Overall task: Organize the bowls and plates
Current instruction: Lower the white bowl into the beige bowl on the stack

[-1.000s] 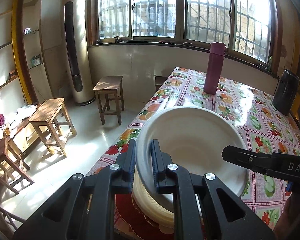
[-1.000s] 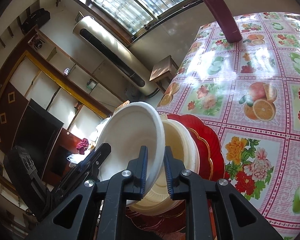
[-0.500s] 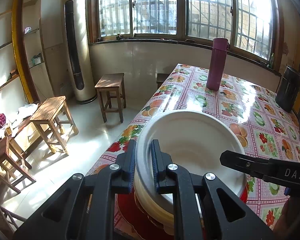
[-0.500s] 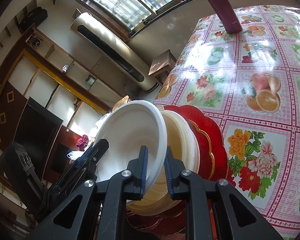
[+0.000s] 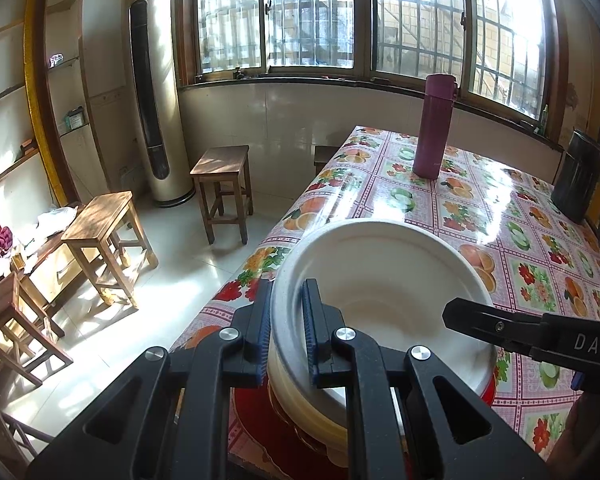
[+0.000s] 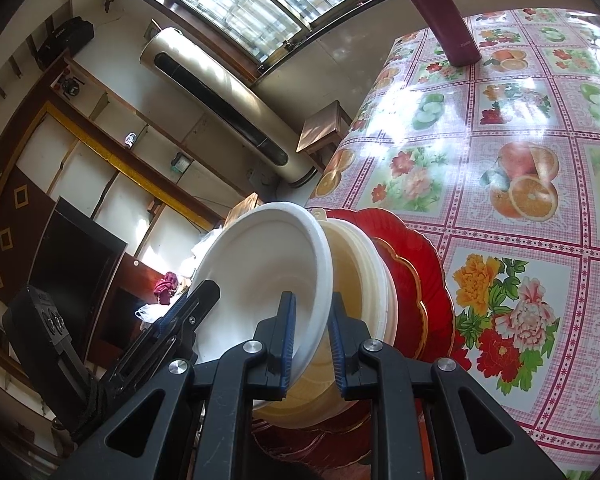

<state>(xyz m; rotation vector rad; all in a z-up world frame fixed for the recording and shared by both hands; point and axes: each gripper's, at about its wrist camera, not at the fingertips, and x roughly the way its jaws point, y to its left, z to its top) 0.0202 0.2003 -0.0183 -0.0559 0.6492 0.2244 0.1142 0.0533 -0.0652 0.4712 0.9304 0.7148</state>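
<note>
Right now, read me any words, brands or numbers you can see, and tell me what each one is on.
"DAS": white letters on the black body of the right gripper, cut off at the left wrist view's edge.
Small pale print low on the maroon bottle: too small to read.
Display on the wall shelf: blurred, unreadable.
White bowl, red plate, left gripper: no text.

Two grippers: left gripper [image 5: 286, 328], right gripper [image 6: 310, 344]. One white bowl [image 5: 380, 292], rim between both pairs of fingers. One cream stack of bowls [image 6: 360, 280] under it, number in the stack unclear. At least one red plate [image 6: 416, 276] at the bottom, perhaps more. One table [image 5: 480, 208]. One purple bottle [image 5: 434, 128], far. One black container [image 5: 578, 176], far right. Two wooden stools [image 5: 220, 168] fully seen on the left floor. One tall standing air conditioner [image 5: 152, 96], far left.
</note>
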